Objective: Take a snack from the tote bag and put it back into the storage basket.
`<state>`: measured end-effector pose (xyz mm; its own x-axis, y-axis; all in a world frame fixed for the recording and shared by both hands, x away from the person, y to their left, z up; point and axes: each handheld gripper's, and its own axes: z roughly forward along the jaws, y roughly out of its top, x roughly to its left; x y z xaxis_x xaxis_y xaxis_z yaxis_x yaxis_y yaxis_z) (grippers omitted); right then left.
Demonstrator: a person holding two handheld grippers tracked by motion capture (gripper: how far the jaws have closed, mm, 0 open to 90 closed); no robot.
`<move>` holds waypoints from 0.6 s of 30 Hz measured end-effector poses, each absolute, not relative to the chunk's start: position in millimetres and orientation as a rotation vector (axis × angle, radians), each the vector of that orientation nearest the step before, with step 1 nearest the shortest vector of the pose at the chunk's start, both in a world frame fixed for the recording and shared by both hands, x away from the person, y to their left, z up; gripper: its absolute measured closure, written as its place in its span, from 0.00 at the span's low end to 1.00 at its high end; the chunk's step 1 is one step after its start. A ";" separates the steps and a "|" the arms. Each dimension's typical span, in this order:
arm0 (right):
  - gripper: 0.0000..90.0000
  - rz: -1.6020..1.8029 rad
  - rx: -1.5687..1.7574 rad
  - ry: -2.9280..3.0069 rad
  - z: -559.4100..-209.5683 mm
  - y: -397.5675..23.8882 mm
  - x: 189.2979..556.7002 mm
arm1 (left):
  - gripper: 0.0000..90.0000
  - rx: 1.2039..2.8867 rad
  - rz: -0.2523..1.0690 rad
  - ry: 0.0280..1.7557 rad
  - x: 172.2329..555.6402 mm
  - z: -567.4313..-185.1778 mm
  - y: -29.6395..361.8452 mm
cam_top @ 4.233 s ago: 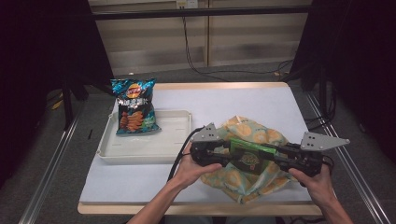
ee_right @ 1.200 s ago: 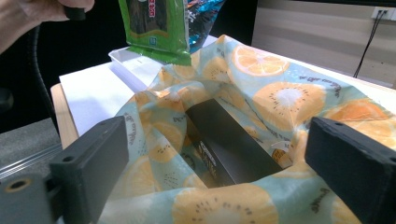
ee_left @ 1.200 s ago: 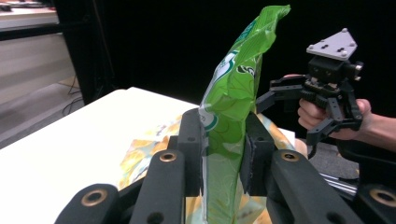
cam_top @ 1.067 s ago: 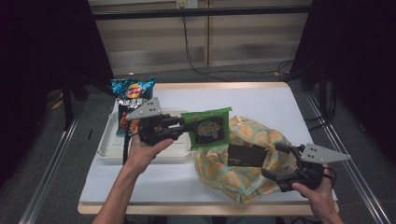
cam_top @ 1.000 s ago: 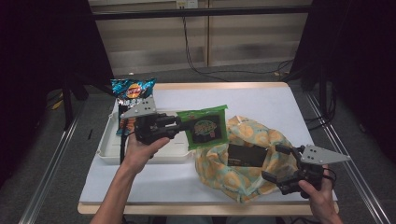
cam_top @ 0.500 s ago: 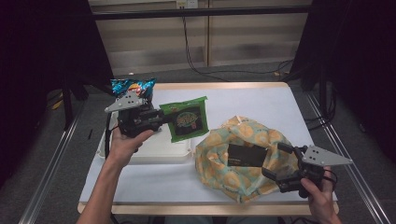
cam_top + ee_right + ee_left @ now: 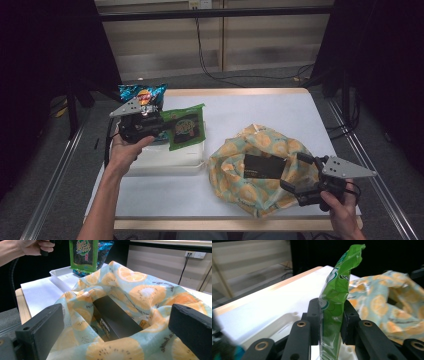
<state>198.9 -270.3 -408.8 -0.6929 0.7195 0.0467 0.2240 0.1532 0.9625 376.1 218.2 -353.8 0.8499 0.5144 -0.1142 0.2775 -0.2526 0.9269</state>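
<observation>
My left gripper (image 7: 159, 125) (image 7: 331, 322) is shut on a green snack packet (image 7: 185, 126) (image 7: 335, 297) (image 7: 83, 253), holding it in the air over the white tray (image 7: 165, 159) (image 7: 60, 274). A blue chip bag (image 7: 142, 94) (image 7: 105, 247) lies at the tray's far end, behind the green packet. On the right, a fruit-print cloth bag (image 7: 260, 170) (image 7: 140, 295) (image 7: 387, 300) lies open with a black box (image 7: 264, 166) (image 7: 116, 317) inside. My right gripper (image 7: 295, 172) (image 7: 117, 332) is open at the bag's near right edge, its jaws spread on either side of the opening.
A white sheet (image 7: 240, 115) covers the wooden table (image 7: 235, 92). A metal frame rail (image 7: 367, 165) runs along the right side and another along the left. Cables (image 7: 215, 75) lie on the floor beyond the far edge.
The left gripper has carried the green packet from the cloth bag leftward to above the tray. The right gripper has let go of the packet and now stands open at the bag.
</observation>
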 end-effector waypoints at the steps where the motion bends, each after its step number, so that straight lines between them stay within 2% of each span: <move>1: 0.00 1.557 0.893 2.018 -409.1 -270.7 199.1 | 0.82 1.850 0.255 0.609 378.4 -355.1 220.3; 18: 0.00 1.517 0.896 2.035 -414.0 -274.3 200.6 | 0.82 1.873 0.264 0.710 412.6 -384.0 223.7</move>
<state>200.6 -274.3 -414.0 -0.6901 0.7232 0.0283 0.2336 0.1856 0.9545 412.6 223.7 -384.0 0.7982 0.5851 -0.1431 0.3500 -0.2573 0.9007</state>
